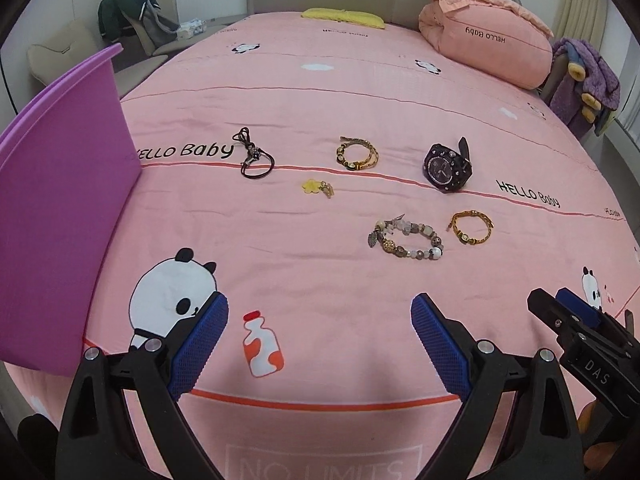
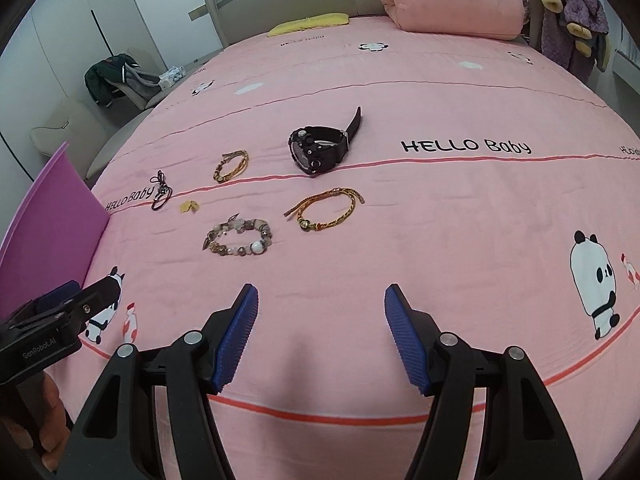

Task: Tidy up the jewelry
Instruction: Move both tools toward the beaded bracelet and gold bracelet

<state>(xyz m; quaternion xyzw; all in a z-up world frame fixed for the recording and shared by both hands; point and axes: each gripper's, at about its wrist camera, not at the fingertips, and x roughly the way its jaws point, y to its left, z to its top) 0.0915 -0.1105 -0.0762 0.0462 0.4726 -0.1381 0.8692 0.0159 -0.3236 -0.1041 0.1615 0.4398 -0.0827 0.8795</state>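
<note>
Jewelry lies spread on a pink bedspread (image 1: 320,92). There is a black cord bracelet (image 1: 253,155), a gold bracelet (image 1: 357,154), a black watch (image 1: 446,167), a yellow flower charm (image 1: 316,187), a beaded bracelet (image 1: 406,239) and a gold braided bracelet (image 1: 471,227). My left gripper (image 1: 319,320) is open and empty above the bedspread, short of the beaded bracelet. My right gripper (image 2: 321,312) is open and empty, short of the beaded bracelet (image 2: 239,237) and the gold braided bracelet (image 2: 326,212). The watch (image 2: 320,148) lies beyond them.
A purple box (image 1: 60,200) stands at the left edge of the bed and also shows in the right wrist view (image 2: 44,240). A pink pillow (image 1: 484,44) and a yellow cloth (image 1: 344,17) lie at the head. A chair with clothes (image 1: 132,20) stands off the bed's left.
</note>
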